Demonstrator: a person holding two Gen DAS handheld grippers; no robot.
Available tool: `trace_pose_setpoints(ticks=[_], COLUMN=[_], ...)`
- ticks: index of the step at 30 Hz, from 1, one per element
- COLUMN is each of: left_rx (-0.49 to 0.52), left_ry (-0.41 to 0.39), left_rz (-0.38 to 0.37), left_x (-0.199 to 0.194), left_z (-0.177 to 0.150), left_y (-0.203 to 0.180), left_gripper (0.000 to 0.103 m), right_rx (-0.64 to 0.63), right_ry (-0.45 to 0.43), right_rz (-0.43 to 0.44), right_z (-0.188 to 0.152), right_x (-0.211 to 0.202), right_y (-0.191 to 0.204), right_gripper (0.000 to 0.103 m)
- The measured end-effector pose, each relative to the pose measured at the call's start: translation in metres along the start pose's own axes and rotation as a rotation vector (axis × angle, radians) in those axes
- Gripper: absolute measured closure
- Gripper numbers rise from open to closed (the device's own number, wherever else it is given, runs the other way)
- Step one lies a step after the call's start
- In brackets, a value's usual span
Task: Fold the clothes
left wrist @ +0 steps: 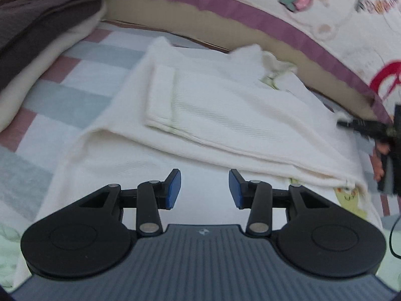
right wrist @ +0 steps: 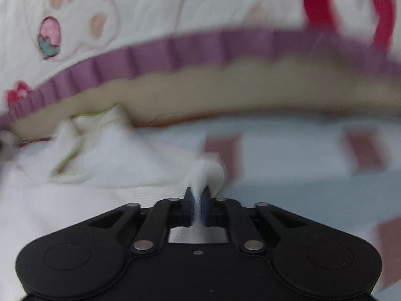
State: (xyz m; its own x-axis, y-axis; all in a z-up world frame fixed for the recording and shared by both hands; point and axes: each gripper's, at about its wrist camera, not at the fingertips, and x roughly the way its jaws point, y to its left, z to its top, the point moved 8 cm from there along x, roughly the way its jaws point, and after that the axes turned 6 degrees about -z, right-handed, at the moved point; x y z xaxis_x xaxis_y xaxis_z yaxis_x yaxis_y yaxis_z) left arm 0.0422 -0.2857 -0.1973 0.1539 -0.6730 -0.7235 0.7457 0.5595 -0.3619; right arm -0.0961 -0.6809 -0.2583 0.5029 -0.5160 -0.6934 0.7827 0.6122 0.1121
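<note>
A cream white knit garment (left wrist: pixel 213 115) lies partly folded on a checked bedsheet (left wrist: pixel 82 57), one sleeve laid across its body. My left gripper (left wrist: pixel 204 188) hovers over the garment's near part, open, with nothing between its blue pads. At the right edge of that view my right gripper (left wrist: pixel 344 123) reaches in, blurred, at the garment's far right corner. In the right wrist view my right gripper (right wrist: pixel 197 207) is shut on a pinched fold of the white garment (right wrist: pixel 112 165), the cloth bunching up between the pads.
A quilt with a purple ruffle (left wrist: pixel 250 12) and cartoon prints borders the far side of the bed. A dark grey cloth on a cream one (left wrist: pixel 37 25) sits stacked at the far left. A pale green fabric (left wrist: pixel 7 250) lies at the near left.
</note>
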Motion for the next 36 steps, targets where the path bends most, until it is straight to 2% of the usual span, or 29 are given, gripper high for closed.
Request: trace_pose_setpoints(ticks=[2, 4, 5, 6, 8, 10, 13, 17, 21, 24, 28, 32, 36], left_rx=[0.051, 0.109, 0.139, 0.156, 0.169, 0.164, 0.131, 0.113, 0.113, 0.121, 0.146, 0.173, 0.167], left_ry=[0.042, 0.080, 0.091, 0.094, 0.115, 0.107, 0.089, 0.086, 0.087, 0.087, 0.086, 0.067, 0.043], left_rz=[0.014, 0.019, 0.017, 0.014, 0.020, 0.009, -0.039, -0.084, -0.099, -0.111, -0.107, -0.110, -0.138], left_x=[-0.003, -0.010, -0.015, -0.018, -0.019, -0.019, -0.021, -0.020, -0.020, -0.021, -0.021, -0.020, -0.014], left_z=[-0.011, -0.026, -0.034, -0.041, -0.052, -0.054, -0.052, -0.048, -0.052, -0.056, -0.057, -0.049, -0.044], left_y=[-0.008, -0.013, -0.015, -0.016, -0.015, -0.015, -0.019, -0.029, -0.038, -0.045, -0.052, -0.059, -0.064], left_gripper=[0.062, 0.062, 0.058, 0.053, 0.053, 0.053, 0.053, 0.053, 0.053, 0.053, 0.053, 0.053, 0.053], right_rx=[0.119, 0.064, 0.033, 0.071, 0.184, 0.322, 0.413, 0.404, 0.333, 0.350, 0.500, 0.621, 0.659], right_ry=[-0.028, 0.029, 0.054, 0.057, 0.069, 0.105, 0.212, 0.363, 0.447, 0.425, 0.381, 0.387, 0.384], right_rz=[-0.003, 0.017, 0.028, 0.035, 0.050, 0.139, 0.260, 0.389, 0.451, 0.473, 0.454, 0.508, 0.540], right_z=[0.007, -0.004, -0.010, -0.010, -0.011, -0.024, -0.058, -0.115, -0.155, -0.155, -0.136, -0.118, -0.101], right_x=[0.001, 0.008, 0.010, 0.005, -0.005, -0.023, -0.046, -0.101, -0.147, -0.146, -0.116, -0.087, -0.065], right_y=[-0.023, -0.023, -0.022, -0.027, -0.040, -0.057, -0.066, -0.067, -0.055, -0.043, -0.051, -0.048, -0.030], right_gripper=[0.099, 0.095, 0.089, 0.083, 0.052, 0.051, 0.051, 0.049, 0.044, 0.044, 0.044, 0.043, 0.040])
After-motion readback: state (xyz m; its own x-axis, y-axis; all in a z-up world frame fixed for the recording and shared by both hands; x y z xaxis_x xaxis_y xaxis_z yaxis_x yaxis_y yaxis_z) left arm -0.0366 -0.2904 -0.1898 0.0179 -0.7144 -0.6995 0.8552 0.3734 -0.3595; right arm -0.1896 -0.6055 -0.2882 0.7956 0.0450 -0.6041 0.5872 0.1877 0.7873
